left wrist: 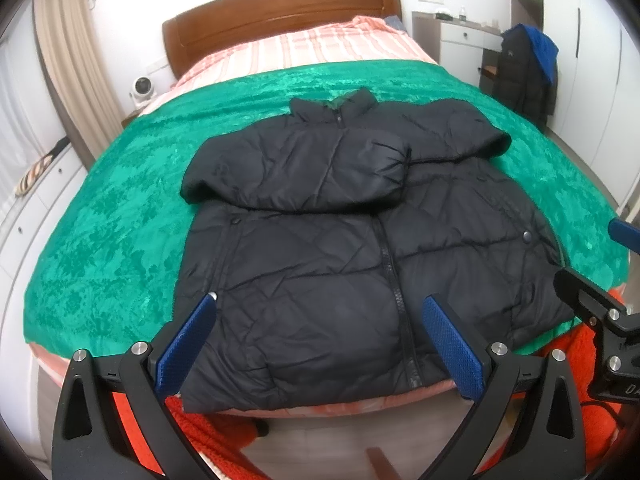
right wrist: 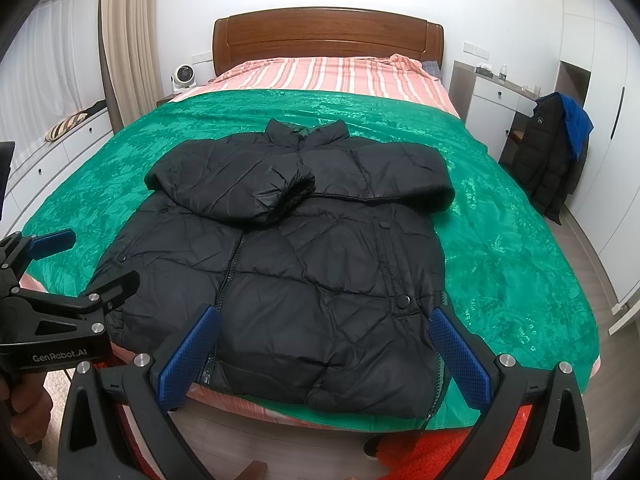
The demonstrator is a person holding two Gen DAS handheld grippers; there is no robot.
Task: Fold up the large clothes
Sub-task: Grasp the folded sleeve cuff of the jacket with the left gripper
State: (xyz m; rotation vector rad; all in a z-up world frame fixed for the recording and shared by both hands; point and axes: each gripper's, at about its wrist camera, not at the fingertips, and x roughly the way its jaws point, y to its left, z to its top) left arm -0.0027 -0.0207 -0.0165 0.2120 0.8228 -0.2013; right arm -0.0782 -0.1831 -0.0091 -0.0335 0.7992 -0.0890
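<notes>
A black puffer jacket [left wrist: 360, 240] lies face up on the green bedspread [left wrist: 120, 200], both sleeves already folded across its chest. The left gripper [left wrist: 320, 344] and right gripper [right wrist: 324, 356] hover at its hem, each spread wide and holding nothing. The body fold looks next: each gripper should pinch a hem corner and carry it toward the collar [right wrist: 306, 132].

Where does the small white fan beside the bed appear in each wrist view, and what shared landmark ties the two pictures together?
Left wrist view: the white fan sits at upper left, beside the bed's left edge, below the curtain.
Right wrist view: the white fan sits at upper left, just left of the headboard.
Shared landmark: the wooden headboard, behind the black jacket.
</notes>
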